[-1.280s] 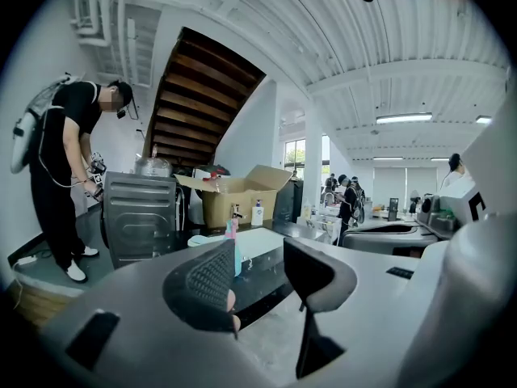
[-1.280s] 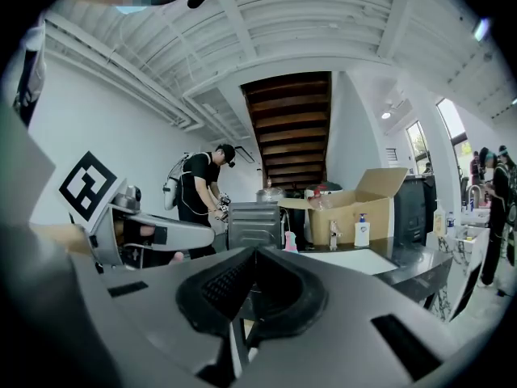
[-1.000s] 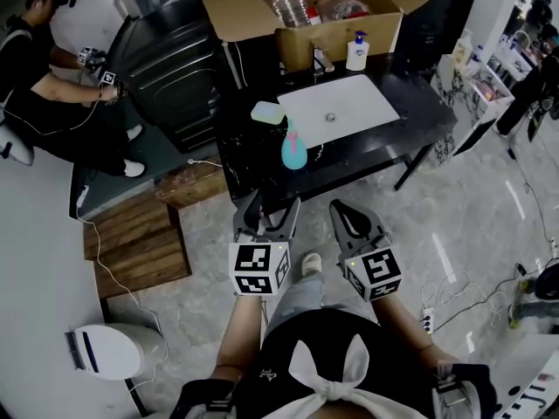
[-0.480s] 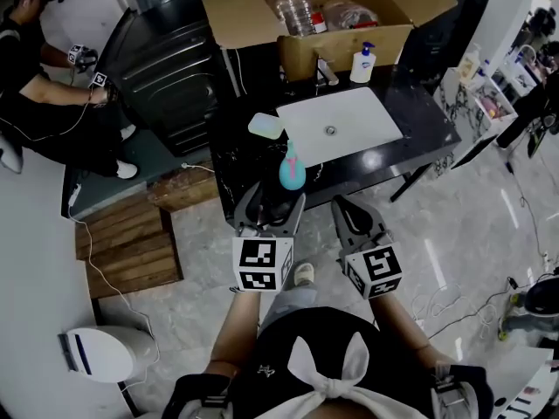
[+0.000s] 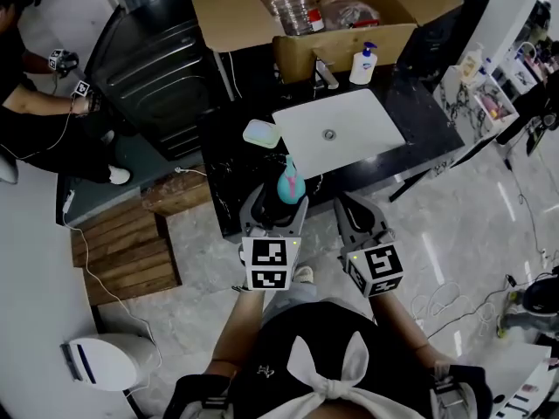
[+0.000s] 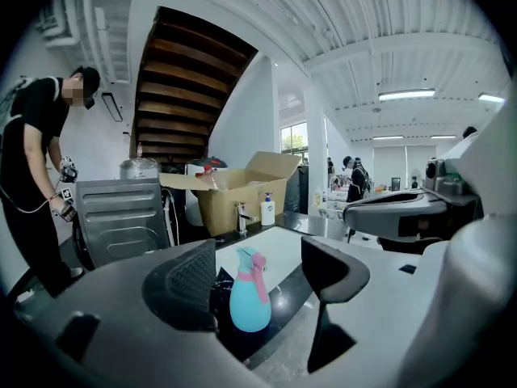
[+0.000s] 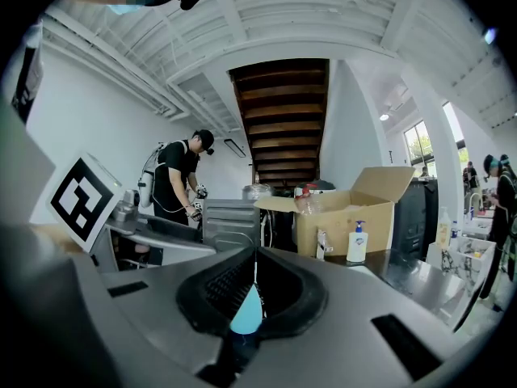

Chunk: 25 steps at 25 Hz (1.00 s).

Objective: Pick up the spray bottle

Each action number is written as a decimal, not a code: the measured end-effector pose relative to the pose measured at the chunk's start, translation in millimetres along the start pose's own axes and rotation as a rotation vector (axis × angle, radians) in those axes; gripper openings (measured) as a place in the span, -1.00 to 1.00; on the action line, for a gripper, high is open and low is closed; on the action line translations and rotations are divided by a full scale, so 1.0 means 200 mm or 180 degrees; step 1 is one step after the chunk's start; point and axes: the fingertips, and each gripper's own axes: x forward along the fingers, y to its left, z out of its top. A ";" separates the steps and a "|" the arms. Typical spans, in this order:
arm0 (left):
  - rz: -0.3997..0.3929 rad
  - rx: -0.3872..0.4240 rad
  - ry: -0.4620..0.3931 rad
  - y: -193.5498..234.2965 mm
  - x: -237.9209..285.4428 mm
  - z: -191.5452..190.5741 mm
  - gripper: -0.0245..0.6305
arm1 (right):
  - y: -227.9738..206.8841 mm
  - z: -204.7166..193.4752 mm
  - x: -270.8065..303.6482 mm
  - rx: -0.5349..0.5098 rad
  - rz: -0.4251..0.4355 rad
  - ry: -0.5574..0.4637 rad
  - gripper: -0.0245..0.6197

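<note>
The spray bottle (image 5: pixel 291 184), teal with a pink trigger head, stands upright at the front edge of the black counter (image 5: pixel 419 112). My left gripper (image 5: pixel 276 206) is open, its jaws wide apart just short of the bottle, which stands a little right of their middle. In the left gripper view the bottle (image 6: pixel 249 297) shows between the two jaws of the left gripper (image 6: pixel 260 253), touching neither. My right gripper (image 5: pixel 355 215) is to the right of the bottle with its jaws shut and holds nothing. In the right gripper view a sliver of the bottle (image 7: pixel 246 315) shows through the gap below the right gripper (image 7: pixel 255 251).
A white sink basin (image 5: pixel 336 129) with a faucet (image 5: pixel 325 75) lies behind the bottle. A soap dispenser (image 5: pixel 363 64) and an open cardboard box (image 5: pixel 349 37) stand at the back. A pale dish (image 5: pixel 261 133) lies left of the basin. A dark cabinet (image 5: pixel 157 68), a wooden pallet (image 5: pixel 127 243) and a person (image 5: pixel 35 120) are at the left.
Both grippers have moved forward toward the counter. The left jaws have come up close to the spray bottle. The bottle has not moved.
</note>
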 end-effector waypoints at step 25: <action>-0.0008 -0.0072 0.0534 0.08 0.45 -0.33 0.09 | -0.19 -0.16 0.31 0.0068 -0.0019 0.0265 -0.84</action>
